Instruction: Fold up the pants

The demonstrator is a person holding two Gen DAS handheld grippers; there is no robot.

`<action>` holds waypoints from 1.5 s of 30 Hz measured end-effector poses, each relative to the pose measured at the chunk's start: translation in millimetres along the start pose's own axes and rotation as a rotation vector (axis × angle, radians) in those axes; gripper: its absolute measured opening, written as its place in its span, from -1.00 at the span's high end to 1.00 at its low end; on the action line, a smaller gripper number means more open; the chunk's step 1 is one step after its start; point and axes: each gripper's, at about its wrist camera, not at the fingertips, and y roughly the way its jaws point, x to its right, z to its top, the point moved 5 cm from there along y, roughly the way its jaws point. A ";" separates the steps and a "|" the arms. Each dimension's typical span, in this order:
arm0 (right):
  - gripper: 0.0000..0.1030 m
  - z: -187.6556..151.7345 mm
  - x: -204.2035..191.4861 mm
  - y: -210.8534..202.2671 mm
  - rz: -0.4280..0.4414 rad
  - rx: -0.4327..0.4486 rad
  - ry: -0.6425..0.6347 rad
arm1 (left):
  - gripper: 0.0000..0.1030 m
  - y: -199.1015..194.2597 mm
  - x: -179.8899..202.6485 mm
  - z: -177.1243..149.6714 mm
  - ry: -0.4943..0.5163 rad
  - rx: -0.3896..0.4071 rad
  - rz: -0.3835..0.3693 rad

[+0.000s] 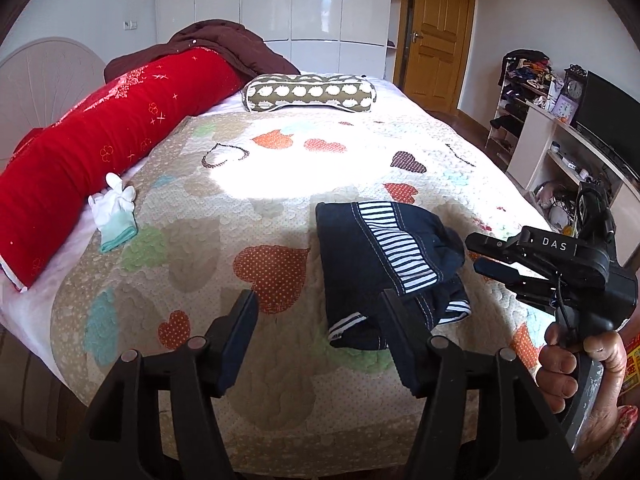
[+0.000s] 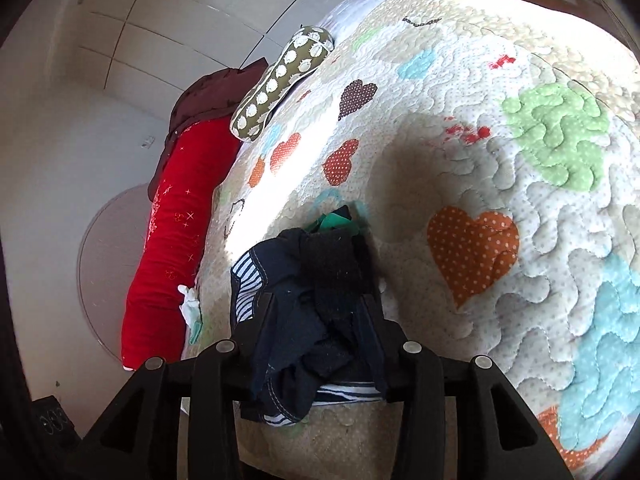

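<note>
In the left wrist view the left gripper [image 1: 320, 336] hovers low over the quilt [image 1: 256, 200] with its two fingers spread wide apart and nothing between them; its right finger overlaps the near edge of the pants [image 1: 376, 264] in the picture, though whether it touches the cloth cannot be told. The pants, dark navy with a striped lining and white stitching, lie in a crumpled heap on the near right part of the bed. To their right the right gripper [image 1: 490, 256], marked DAS, points toward the heap, held by the person's right hand [image 1: 576, 372]. In the right wrist view that gripper [image 2: 318, 320] is clamped on a bunched fold of the pants [image 2: 308, 300], the cloth filling the gap between its fingers, with a bit of green fabric [image 2: 338, 220] showing just beyond. Farther left on the quilt lies a white glove [image 1: 114, 212], touching a long red bolster [image 1: 100, 152]. A green patterned pillow [image 1: 310, 94] sits at the far end, with a brown blanket [image 1: 224, 46] behind it
</note>
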 end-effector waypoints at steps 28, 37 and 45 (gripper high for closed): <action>-0.11 -2.1 22.6 19.6 -0.028 -0.024 -0.008 | -0.47 93.7 -32.6 1.5 -0.240 -0.200 -0.311; -0.10 13.5 19.5 54.5 0.043 -0.077 -0.009 | -0.48 169.0 5.9 25.2 -0.190 -0.348 -0.417; 0.36 20.2 -8.5 53.9 0.055 -0.073 -0.088 | -0.04 154.6 15.9 48.6 -0.215 -0.309 -0.526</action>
